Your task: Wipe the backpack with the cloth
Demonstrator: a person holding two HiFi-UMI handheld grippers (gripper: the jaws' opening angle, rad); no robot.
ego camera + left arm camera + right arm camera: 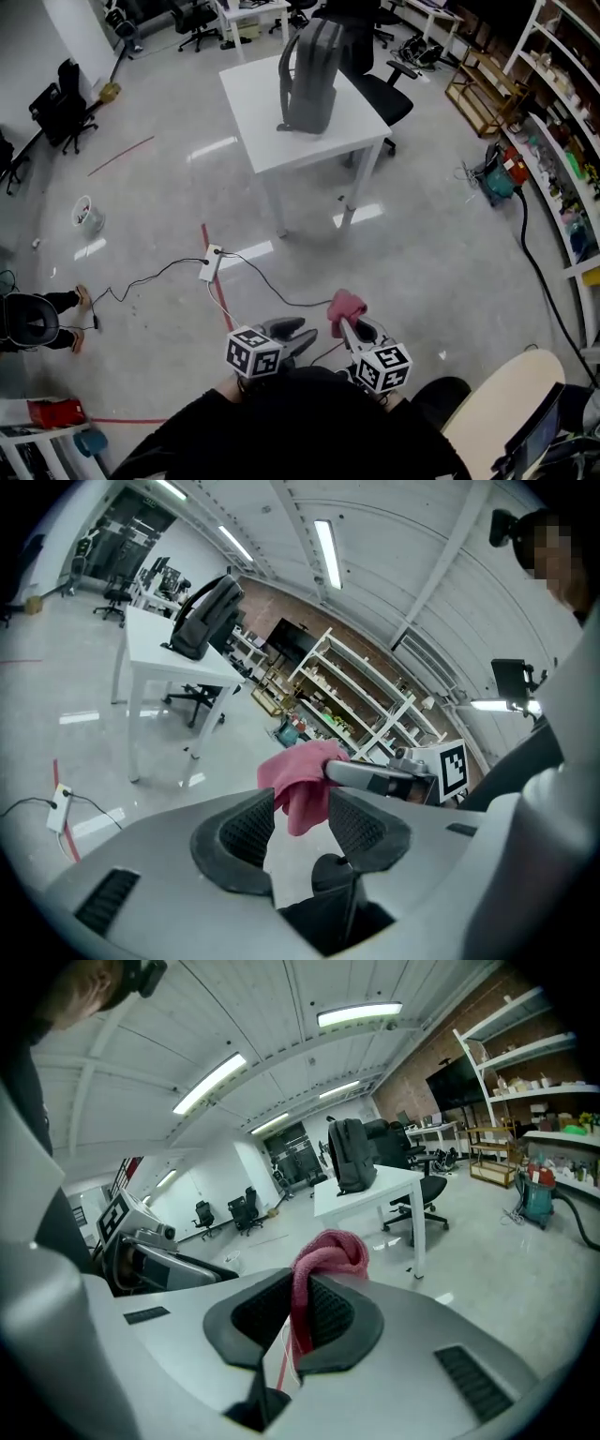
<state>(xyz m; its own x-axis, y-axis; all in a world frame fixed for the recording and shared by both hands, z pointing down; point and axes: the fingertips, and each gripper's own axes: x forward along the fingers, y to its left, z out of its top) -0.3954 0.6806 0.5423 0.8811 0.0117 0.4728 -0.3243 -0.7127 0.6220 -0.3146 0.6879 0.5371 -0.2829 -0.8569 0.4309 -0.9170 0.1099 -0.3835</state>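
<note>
Far ahead of my fingers: white table [251, 103] w/ grey backpack [314, 84] upright. R gripper [298, 1309] clamped on pink cloth [330, 1252]; L gripper [300, 819] jaws apart, cloth just beyond its tips.

Open floor [422, 272] reaches the table [258, 117] with the backpack [309, 75], crossed by a cable [272, 288] and power strip [211, 263].

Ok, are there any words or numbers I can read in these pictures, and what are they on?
No text can be read.
The black-and-white squares on the left marker cube and the right marker cube are patterns, not letters.
Any labels on the goods on the white wall shelves are too small and blurred to read.
The grey fabric backpack shows no readable brand.
</note>
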